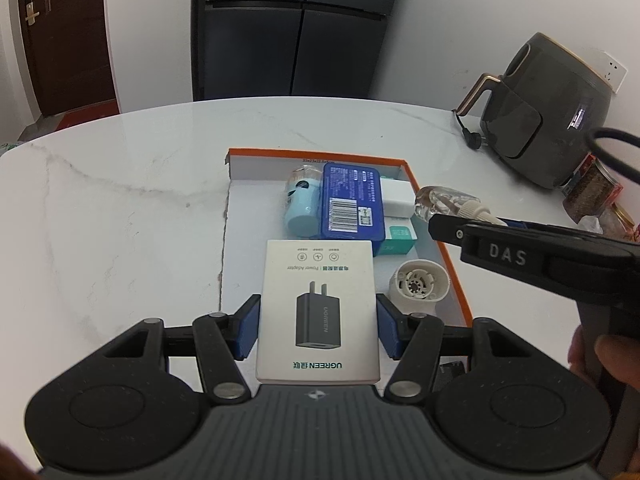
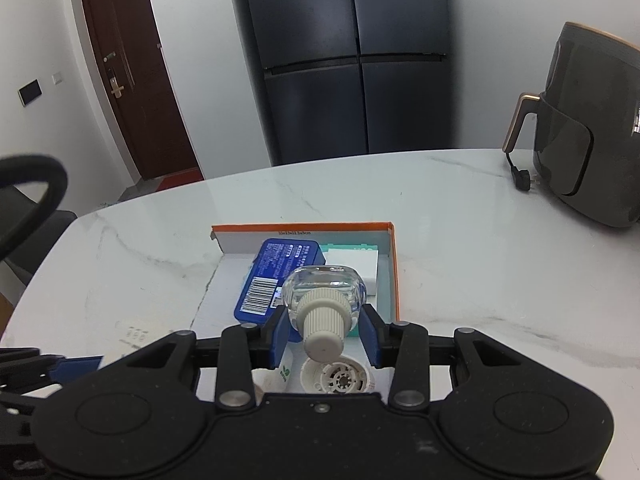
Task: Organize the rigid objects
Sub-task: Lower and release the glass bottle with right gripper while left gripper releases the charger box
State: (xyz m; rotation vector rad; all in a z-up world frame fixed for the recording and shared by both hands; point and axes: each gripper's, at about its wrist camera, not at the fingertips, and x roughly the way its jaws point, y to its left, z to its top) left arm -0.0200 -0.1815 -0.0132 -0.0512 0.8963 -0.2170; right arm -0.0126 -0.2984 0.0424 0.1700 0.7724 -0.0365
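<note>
Kitchen corner, white marble bench, even indoor light.
Dark four-door fridge against white wall; brown door with brass lock at left; grey air fryer on bench at right, wall socket behind it.

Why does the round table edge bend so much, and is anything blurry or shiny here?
Left wrist view: fisheye lens bows the table edge and darkens the corners; the hand at right is soft. Right wrist view: same bowing; the clear bottle glints, and the fridge carries a dull sheen.

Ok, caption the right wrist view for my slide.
Right gripper holds a clear bottle above the orange-rimmed box.
</note>
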